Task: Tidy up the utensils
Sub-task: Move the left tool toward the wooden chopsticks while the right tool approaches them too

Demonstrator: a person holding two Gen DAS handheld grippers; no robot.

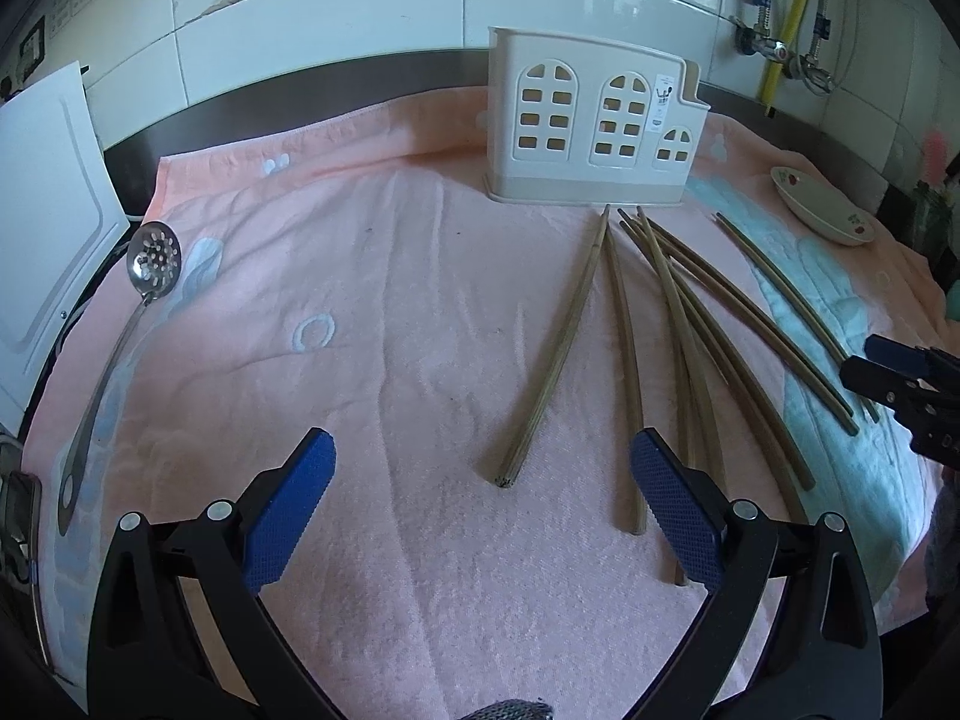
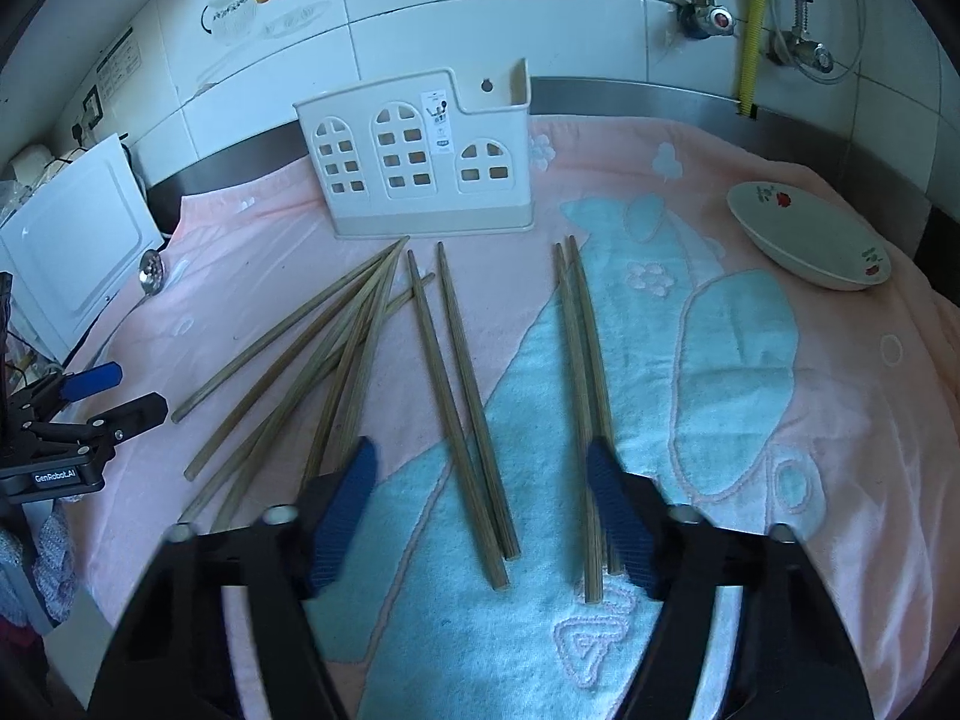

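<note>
Far left on the pink terry towel point(image 1: 360, 276) covering the desk: long-handled perforated steel skimmer spoon point(image 1: 154, 258), lying flat, bowl towards the wall. Stiff, smooth metal, so likely slippery; I'd take the handle mid-length, not the bowl.

My left gripper point(image 1: 480, 474) is spread wide, holding nothing, hovering over the towel. Between its blue pads sits a tight pair of thin brown bamboo chopsticks point(image 1: 555, 354), butt ends nearest me, tips pointing at the holder. One more stick runs under the right pad.

Back centre: cream plastic utensil holder with arched window cut-outs point(image 2: 420, 162), upright, against the steel backsplash. Looks light, so it may tip or slide if I push a stick in off-axis.

Then the loose fan of chopsticks point(image 2: 312, 360), crossing each other, a separate middle pair point(image 2: 462, 396), and a right pair point(image 2: 579, 360) on the blue patch. Light, rigid, round-ish; they'll probably roll. The towel gives, so pads can dig under. Grasp near the thick end, across both sticks.

My right gripper point(image 2: 480, 480) is also wide and empty, straddling the middle pair; the right pair runs under its right pad.

Far right: white floral ceramic dish point(image 2: 810, 240), fragile, well apart.
</note>
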